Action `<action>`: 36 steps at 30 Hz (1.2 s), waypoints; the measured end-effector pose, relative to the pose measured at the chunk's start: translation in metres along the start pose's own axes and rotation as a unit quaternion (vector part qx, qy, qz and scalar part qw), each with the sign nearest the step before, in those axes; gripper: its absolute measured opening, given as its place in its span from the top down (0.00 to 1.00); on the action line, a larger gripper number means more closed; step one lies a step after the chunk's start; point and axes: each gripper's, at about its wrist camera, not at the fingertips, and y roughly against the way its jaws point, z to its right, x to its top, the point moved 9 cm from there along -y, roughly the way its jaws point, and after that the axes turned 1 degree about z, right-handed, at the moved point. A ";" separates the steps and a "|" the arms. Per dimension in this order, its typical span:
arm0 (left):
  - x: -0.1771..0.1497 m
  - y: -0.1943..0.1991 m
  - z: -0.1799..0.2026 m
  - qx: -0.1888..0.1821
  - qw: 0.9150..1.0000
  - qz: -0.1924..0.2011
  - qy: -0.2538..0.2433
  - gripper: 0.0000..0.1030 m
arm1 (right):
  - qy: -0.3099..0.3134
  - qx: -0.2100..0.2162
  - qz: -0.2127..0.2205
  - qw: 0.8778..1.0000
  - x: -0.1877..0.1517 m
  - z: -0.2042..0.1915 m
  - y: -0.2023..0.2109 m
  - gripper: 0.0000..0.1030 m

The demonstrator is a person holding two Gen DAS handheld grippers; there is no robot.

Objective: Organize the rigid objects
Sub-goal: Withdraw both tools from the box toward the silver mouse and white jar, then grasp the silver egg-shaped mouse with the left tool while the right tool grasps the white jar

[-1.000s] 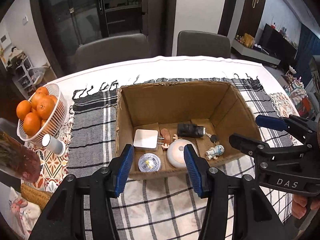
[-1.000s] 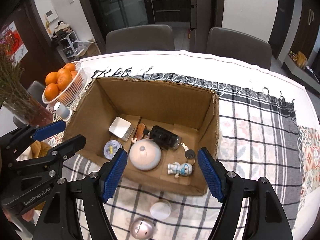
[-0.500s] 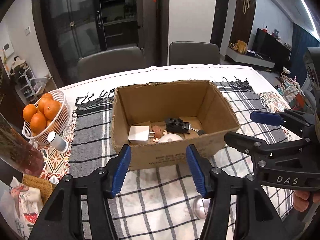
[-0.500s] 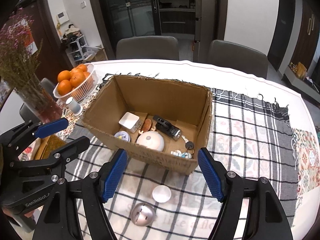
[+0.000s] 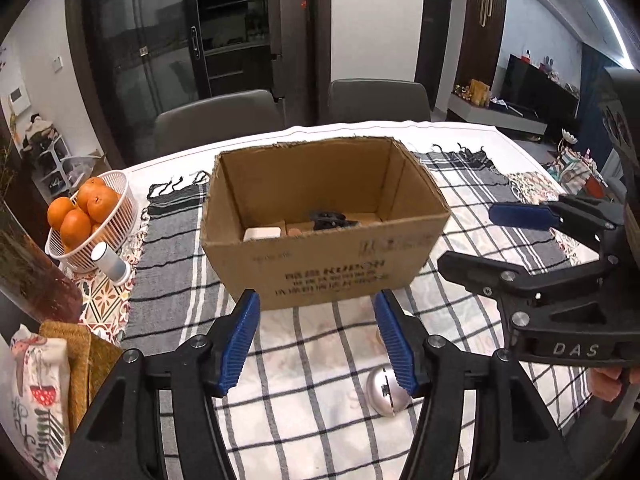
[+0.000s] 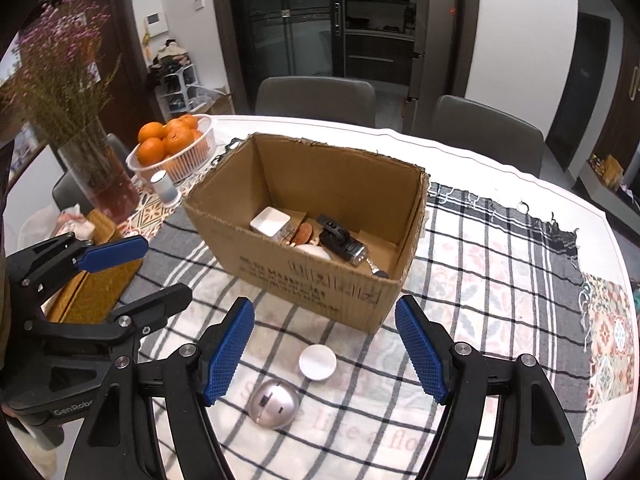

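I see the box (image 6: 316, 236) standing open on the checked cloth (image 6: 500, 280), beyond both grippers. My left gripper (image 5: 318, 344) has nothing between its blue pads; its jaws have just been opening and now stand moderately apart. My right gripper (image 6: 326, 354) is wider, also empty. On the cloth in front of the box lie a silver dome (image 6: 274, 403) and a white disc (image 6: 317, 361), close together but apart; in the right view both sit between my right jaws, touching neither pad. Inside the box I make out a white square dish (image 6: 270, 221), a black torch (image 6: 343, 243) and a brown piece (image 6: 304, 233). A basket of oranges (image 6: 172, 148) stands left of the box.
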 end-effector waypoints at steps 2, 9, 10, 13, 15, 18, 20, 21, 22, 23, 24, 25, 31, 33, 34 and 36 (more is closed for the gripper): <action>-0.005 0.001 0.003 0.002 1.000 -0.002 0.000 0.43 | 0.007 0.004 0.002 1.000 -0.004 0.000 0.000 0.28; -0.029 -0.001 0.019 0.000 1.000 -0.016 -0.007 0.43 | 0.037 0.024 0.008 0.999 -0.022 -0.006 -0.001 0.28; -0.031 -0.003 0.021 0.000 1.000 -0.020 -0.008 0.43 | 0.042 0.026 0.009 0.999 -0.024 -0.007 -0.001 0.28; -0.043 -0.008 0.029 -0.006 0.999 -0.031 -0.011 0.43 | 0.050 0.031 0.012 0.998 -0.029 -0.007 -0.002 0.28; -0.050 -0.011 0.035 -0.014 0.999 -0.038 -0.010 0.43 | 0.055 0.036 0.015 0.998 -0.033 -0.007 -0.003 0.28; -0.059 -0.014 0.042 -0.021 0.999 -0.044 -0.006 0.43 | 0.060 0.048 0.016 0.997 -0.043 -0.007 -0.006 0.28; -0.066 -0.018 0.048 -0.027 0.998 -0.050 -0.006 0.43 | 0.066 0.055 0.014 0.996 -0.049 -0.008 -0.009 0.29; -0.069 -0.020 0.050 -0.029 0.998 -0.052 -0.006 0.43 | 0.070 0.058 0.014 0.996 -0.052 -0.008 -0.010 0.28; -0.074 -0.022 0.053 -0.032 0.998 -0.055 -0.005 0.43 | 0.072 0.060 0.013 0.996 -0.054 -0.009 -0.012 0.28; -0.078 -0.025 0.055 -0.034 0.998 -0.060 -0.004 0.43 | 0.076 0.065 0.011 0.995 -0.058 -0.009 -0.014 0.29; -0.081 -0.027 0.057 -0.036 0.997 -0.063 -0.002 0.43 | 0.077 0.066 0.009 0.995 -0.060 -0.009 -0.016 0.29; -0.084 -0.030 0.059 -0.039 0.997 -0.067 -0.001 0.43 | 0.078 0.068 0.007 0.995 -0.063 -0.009 -0.018 0.29; -0.102 -0.046 0.067 -0.046 0.995 -0.091 0.010 0.43 | 0.086 0.079 -0.004 0.993 -0.079 -0.007 -0.032 0.29; -0.106 -0.051 0.069 -0.047 0.994 -0.099 0.013 0.43 | 0.087 0.084 -0.009 0.993 -0.083 -0.007 -0.037 0.29; -0.108 -0.053 0.070 -0.048 0.994 -0.101 0.013 0.43 | 0.089 0.085 -0.011 0.992 -0.085 -0.006 -0.040 0.29; -0.111 -0.057 0.071 -0.047 0.993 -0.106 0.015 0.43 | 0.091 0.086 -0.014 0.992 -0.088 -0.005 -0.044 0.29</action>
